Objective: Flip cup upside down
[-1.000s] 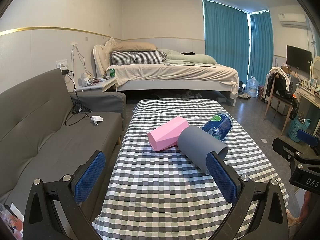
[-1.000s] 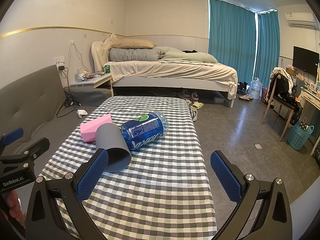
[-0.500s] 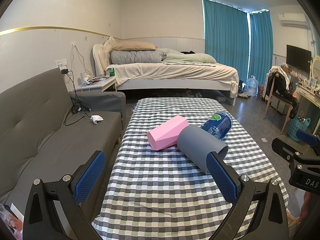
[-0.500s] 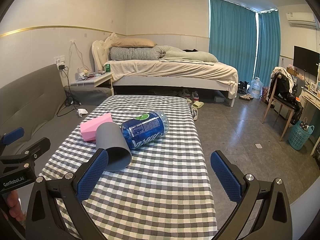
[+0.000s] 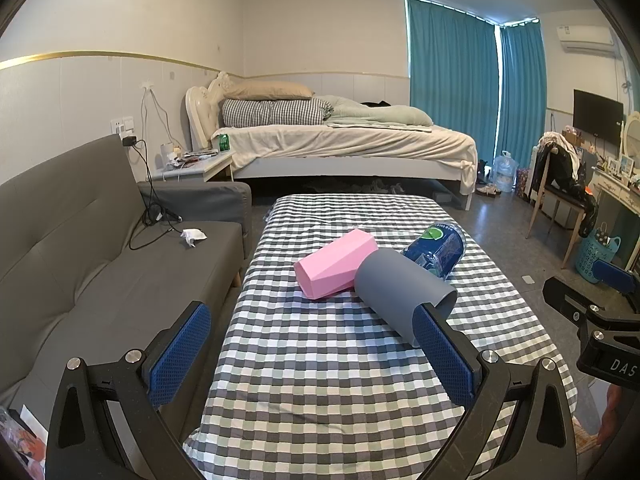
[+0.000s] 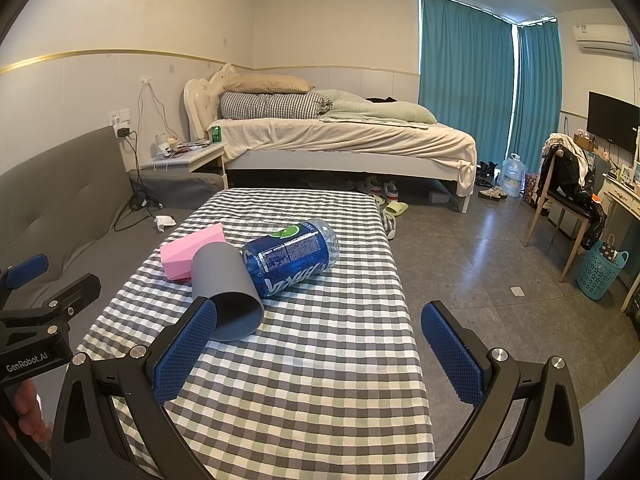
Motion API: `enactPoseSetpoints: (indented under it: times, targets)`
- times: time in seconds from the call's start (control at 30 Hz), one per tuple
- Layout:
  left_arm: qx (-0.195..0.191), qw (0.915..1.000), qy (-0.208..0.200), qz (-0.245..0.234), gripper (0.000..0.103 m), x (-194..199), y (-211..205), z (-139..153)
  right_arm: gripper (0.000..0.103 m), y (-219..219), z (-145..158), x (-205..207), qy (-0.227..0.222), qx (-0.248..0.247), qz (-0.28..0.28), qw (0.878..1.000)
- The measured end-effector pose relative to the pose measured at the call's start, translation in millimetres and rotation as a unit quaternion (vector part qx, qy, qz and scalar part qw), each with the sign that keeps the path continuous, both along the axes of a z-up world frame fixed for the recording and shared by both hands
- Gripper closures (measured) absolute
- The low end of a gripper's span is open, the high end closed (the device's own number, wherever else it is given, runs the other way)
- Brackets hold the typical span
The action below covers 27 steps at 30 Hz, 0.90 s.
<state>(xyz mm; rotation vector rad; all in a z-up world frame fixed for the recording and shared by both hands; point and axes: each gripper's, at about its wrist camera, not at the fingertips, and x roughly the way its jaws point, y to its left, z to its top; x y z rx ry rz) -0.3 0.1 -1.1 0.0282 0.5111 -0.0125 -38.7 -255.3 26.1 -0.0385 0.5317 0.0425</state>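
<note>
A grey cup [image 5: 396, 288] [image 6: 224, 284] lies on its side on the checked table, its open mouth facing the near right. A pink faceted cup [image 5: 336, 262] [image 6: 188, 250] lies on its side just behind it, touching it. My left gripper [image 5: 316, 352] is open and empty, short of the cups, its right pad overlapping the grey cup's mouth in view. My right gripper [image 6: 316, 348] is open and empty too, with its left pad just before the grey cup's rim. Each gripper shows at the edge of the other's view.
A blue-labelled plastic bottle [image 6: 292, 258] [image 5: 438, 248] lies on its side against the grey cup. The checked table [image 5: 320, 380] has a grey sofa [image 5: 80, 260] on its left and tiled floor [image 6: 480, 260] on its right. A bed [image 5: 340, 148] stands behind.
Both grippers have barely moved; the views shift only slightly. The cups and bottle lie as before.
</note>
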Motion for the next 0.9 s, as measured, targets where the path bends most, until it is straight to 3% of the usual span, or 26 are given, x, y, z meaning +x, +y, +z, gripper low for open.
enactPoseSetpoints:
  times: [0.3,0.5,0.7,0.9]
  targets:
    - [-0.009,0.9999,0.014,-0.001,0.0,7,1,-9,0.0,1,2,5,0.01,-0.001,0.002,1.0]
    - [-0.025,0.998,0.058,-0.007,0.0,31,6,-17,0.0,-4,4,25,0.038,0.013,-0.008,0.999]
    - [-0.046,0.9935,0.105,-0.002,0.0,73,14,-17,0.0,0,16,82,0.09,0.05,-0.029,0.994]
    - [-0.044,0.9923,0.114,0.014,0.0,112,24,-10,0.0,19,21,149,0.139,0.047,-0.051,0.988]
